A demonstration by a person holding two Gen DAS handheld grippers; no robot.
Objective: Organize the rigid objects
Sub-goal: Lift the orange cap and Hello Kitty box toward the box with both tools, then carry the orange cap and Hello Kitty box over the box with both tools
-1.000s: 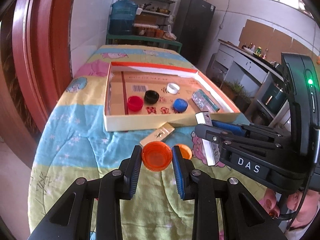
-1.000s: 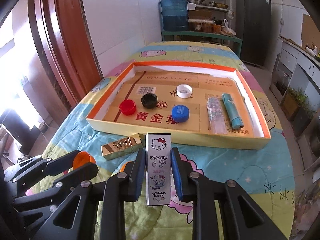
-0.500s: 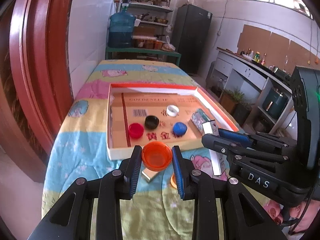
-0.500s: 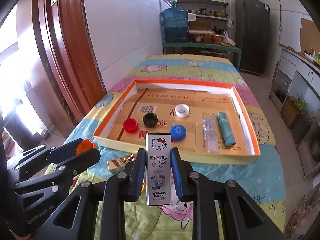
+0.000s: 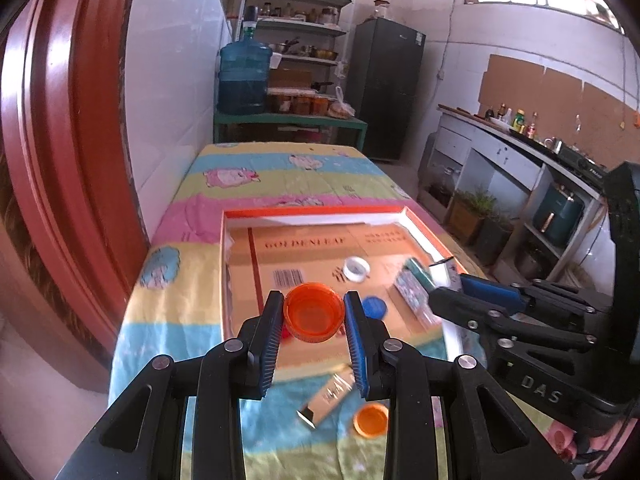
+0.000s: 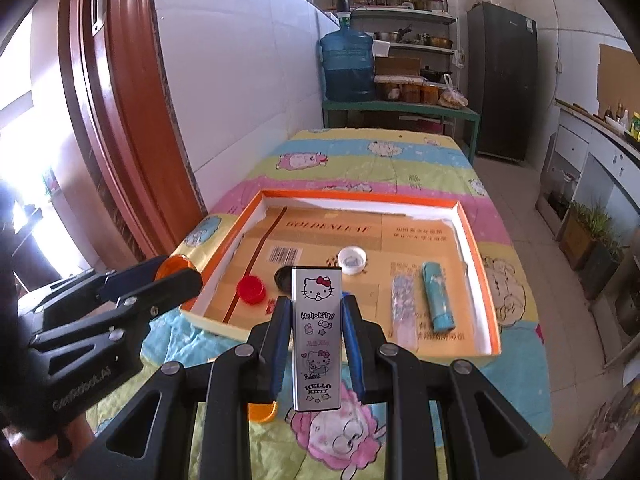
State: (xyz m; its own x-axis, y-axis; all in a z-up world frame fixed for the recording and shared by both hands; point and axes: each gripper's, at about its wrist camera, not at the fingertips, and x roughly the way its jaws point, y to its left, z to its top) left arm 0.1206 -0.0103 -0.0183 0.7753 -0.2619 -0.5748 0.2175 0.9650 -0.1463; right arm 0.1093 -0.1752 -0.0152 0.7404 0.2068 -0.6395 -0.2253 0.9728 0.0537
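My left gripper point(image 5: 314, 314) is shut on an orange bottle cap point(image 5: 314, 314), held in the air above the near edge of the shallow cardboard box point(image 5: 320, 213). My right gripper point(image 6: 316, 320) is shut on a silver Hello Kitty case point(image 6: 316, 332), also lifted before the box point(image 6: 480, 248). Inside the box lie a white cap point(image 6: 352, 259), a red cap point(image 6: 251, 289), a black cap point(image 6: 282, 277) partly hidden by the case, a blue cap point(image 5: 376, 307), a patterned tube point(image 6: 402, 312) and a teal tube point(image 6: 438, 296). The left gripper point(image 6: 176, 270) shows at the left of the right wrist view.
On the cartoon bedsheet point(image 5: 180, 320) before the box lie a gold rectangular case point(image 5: 328, 398) and a second orange cap point(image 5: 371, 420). A red wooden door frame point(image 5: 68, 140) runs along the left. A water jug point(image 6: 347, 66), shelves and a dark fridge point(image 6: 502, 80) stand beyond the table.
Both grippers have risen with their objects and come nearer the box. The gold case and the loose orange cap now lie below the left gripper's fingers.
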